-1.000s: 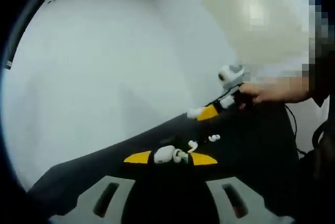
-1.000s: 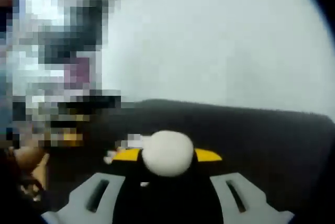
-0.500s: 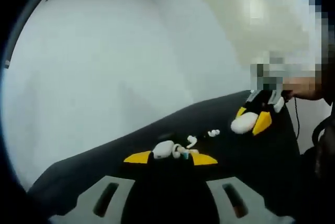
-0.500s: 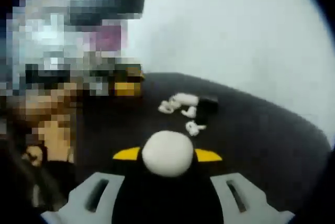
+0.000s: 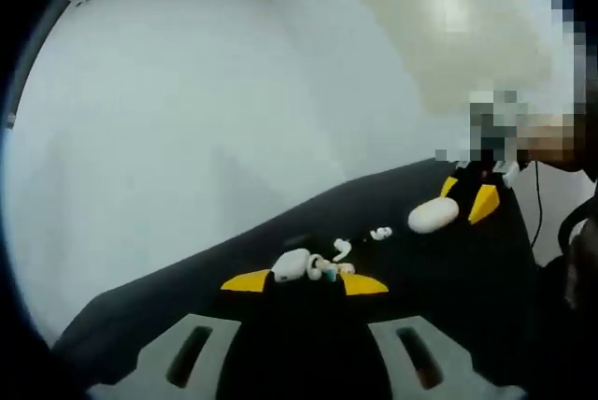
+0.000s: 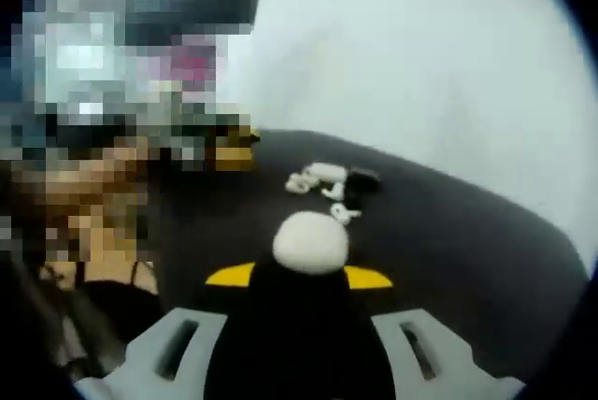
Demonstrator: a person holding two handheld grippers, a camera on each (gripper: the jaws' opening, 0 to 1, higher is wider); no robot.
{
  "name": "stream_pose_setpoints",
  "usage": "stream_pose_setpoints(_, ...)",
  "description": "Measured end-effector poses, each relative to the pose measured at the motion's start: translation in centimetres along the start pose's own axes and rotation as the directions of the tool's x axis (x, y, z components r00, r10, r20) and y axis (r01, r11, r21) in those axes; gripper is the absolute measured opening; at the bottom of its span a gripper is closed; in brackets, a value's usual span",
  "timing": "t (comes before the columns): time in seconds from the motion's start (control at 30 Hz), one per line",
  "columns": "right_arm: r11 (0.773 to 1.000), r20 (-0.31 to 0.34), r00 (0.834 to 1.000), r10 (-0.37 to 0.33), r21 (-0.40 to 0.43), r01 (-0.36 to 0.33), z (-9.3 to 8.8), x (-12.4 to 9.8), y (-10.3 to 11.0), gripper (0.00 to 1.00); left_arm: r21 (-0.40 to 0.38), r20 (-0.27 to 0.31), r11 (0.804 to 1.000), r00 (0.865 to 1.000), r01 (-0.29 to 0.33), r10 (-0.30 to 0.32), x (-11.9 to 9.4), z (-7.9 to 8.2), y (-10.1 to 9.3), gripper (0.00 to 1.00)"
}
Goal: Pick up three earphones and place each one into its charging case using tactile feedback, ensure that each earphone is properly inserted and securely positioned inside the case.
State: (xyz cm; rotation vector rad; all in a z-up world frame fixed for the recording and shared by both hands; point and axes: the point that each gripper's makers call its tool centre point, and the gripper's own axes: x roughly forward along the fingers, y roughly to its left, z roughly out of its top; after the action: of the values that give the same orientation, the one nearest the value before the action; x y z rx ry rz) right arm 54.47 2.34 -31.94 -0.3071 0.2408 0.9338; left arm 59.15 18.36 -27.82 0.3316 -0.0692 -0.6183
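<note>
My left gripper is open low over the black table. Just past its yellow tips lie a small white charging case and an earphone with a teal tip. Two more white earphones lie farther out. From the right comes my right gripper, with an oval white case lying just ahead of its tips. In the right gripper view that oval case sits in front of the open right gripper. Beyond it are loose earphones and the small case.
A small black object lies beside the small case. The left gripper's yellow tip shows at the left, with a person's hand behind it. A cable runs along the table's right edge. A pale wall rises behind the table.
The oval case was between my right gripper's tips; now it lies just ahead of them and the gripper has drawn back a little. The left gripper view has barely shifted.
</note>
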Motion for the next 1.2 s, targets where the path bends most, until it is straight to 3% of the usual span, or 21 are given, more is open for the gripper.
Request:
stream_pose_setpoints(0.07,1.0,-0.001,1.0,0.012,0.001,-0.012,0.1,0.0,0.3,0.35,-0.004,0.005,1.0,1.0,0.005,-0.005,0.0,0.1,-0.1,0.25)
stream_pose_setpoints(0.13,0.996,-0.002,0.997,0.082,0.02,-0.082,0.3,0.1,2.1,0.35,0.0,0.007,1.0,1.0,0.004,-0.004,0.0,0.1,-0.1,0.25)
stream_pose_setpoints(0.23,0.978,0.015,0.978,0.21,-0.022,-0.209,0.9,0.7,5.2,0.35,-0.008,0.005,1.0,1.0,0.013,-0.013,0.1,0.1,-0.1,0.25)
stream_pose_setpoints(0.33,0.966,0.028,0.965,0.259,-0.018,-0.259,1.2,1.3,6.1,0.35,-0.004,0.006,1.0,1.0,0.022,-0.022,0.1,0.1,-0.3,0.26)
stream_pose_setpoints(0.4,0.947,0.019,0.947,0.32,-0.021,-0.319,1.5,0.8,6.4,0.37,-0.004,0.011,1.0,1.0,0.021,-0.021,0.1,0.2,-0.3,0.26)
stream_pose_setpoints(0.43,0.944,0.033,0.943,0.331,-0.019,-0.33,1.9,0.5,6.2,0.39,-0.008,0.013,1.0,1.0,0.021,-0.021,0.1,0.3,-0.3,0.26)
stream_pose_setpoints(0.5,0.947,0.145,0.94,0.31,0.044,-0.319,4.2,-0.5,4.1,0.39,-0.011,0.015,1.0,1.0,0.027,-0.026,0.1,0.3,-0.4,0.26)
stream_pose_setpoints(0.6,0.944,0.237,0.944,0.231,0.182,-0.277,5.5,-1.0,-0.6,0.39,-0.008,0.014,0.999,0.999,0.033,-0.033,0.1,0.3,-0.5,0.26)
stream_pose_setpoints(0.63,0.946,0.207,0.954,0.218,0.195,-0.258,4.8,-0.6,-2.0,0.39,-0.009,0.014,0.999,0.999,0.035,-0.035,0.1,0.3,-0.6,0.26)
stream_pose_setpoints(0.7,0.952,0.089,0.964,0.252,0.156,-0.263,2.4,0.3,-3.7,0.38,-0.008,0.013,0.999,0.999,0.042,-0.042,0.1,0.3,-0.7,0.27)
stream_pose_setpoints(0.73,0.947,0.069,0.959,0.276,0.15,-0.283,1.9,0.6,-4.0,0.36,-0.013,0.015,0.998,0.998,0.059,-0.058,0.2,0.3,-1.1,0.27)
stream_pose_setpoints(0.77,0.92,0.063,0.941,0.331,0.2,-0.337,1.6,1.1,-4.0,0.35,-0.022,0.013,0.997,0.997,0.072,-0.071,0.2,0.3,-1.3,0.28)
stream_pose_setpoints(0.83,0.836,0.121,0.897,0.425,0.328,-0.441,2.2,1.6,-3.4,0.36,-0.017,-0.008,0.996,0.996,0.089,-0.089,0.4,-0.1,-1.7,0.29)
stream_pose_setpoints(0.87,0.802,0.127,0.877,0.464,0.361,-0.477,2.2,2.0,-3.0,0.36,-0.011,-0.017,0.995,0.995,0.098,-0.098,0.5,-0.3,-1.9,0.29)
stream_pose_setpoints(0.9,0.783,0.113,0.865,0.489,0.381,-0.493,1.9,2.4,-2.8,0.37,-0.007,-0.021,0.995,0.994,0.104,-0.104,0.5,-0.4,-2.0,0.3)
stream_pose_setpoints(1.0,0.762,0.09,0.843,0.531,0.385,-0.521,1.8,3.8,-2.1,0.37,0.011,-0.036,0.991,0.99,0.134,-0.134,0.6,-0.6,-2.7,0.31)
stream_pose_setpoints(1.03,0.762,0.095,0.843,0.529,0.383,-0.522,1.9,3.9,-1.9,0.36,0.011,-0.036,0.989,0.989,0.146,-0.146,0.6,-0.6,-2.9,0.31)
stream_pose_setpoints(1.1,0.749,0.102,0.817,0.567,0.349,-0.563,1.8,3.7,-0.6,0.31,-0.003,-0.023,0.983,0.983,0.184,-0.184,0.5,-0.3,-3.6,0.31)
stream_pose_setpoints(1.13,0.759,0.128,0.812,0.569,0.3,-0.578,2.0,3.6,-0.3,0.31,-0.019,-0.009,0.979,0.979,0.203,-0.203,0.4,0.0,-3.9,0.31)
stream_pose_setpoints(1.17,0.797,0.139,0.823,0.551,0.206,-0.568,1.8,3.4,-0.4,0.31,-0.035,0.003,0.976,0.977,0.215,-0.215,0.3,0.2,-4.0,0.3)
stream_pose_setpoints(1.2,0.814,0.149,0.824,0.547,0.135,-0.565,1.8,3.2,-0.3,0.31,-0.043,0.008,0.974,0.975,0.221,-0.221,0.2,0.4,-4.1,0.3)
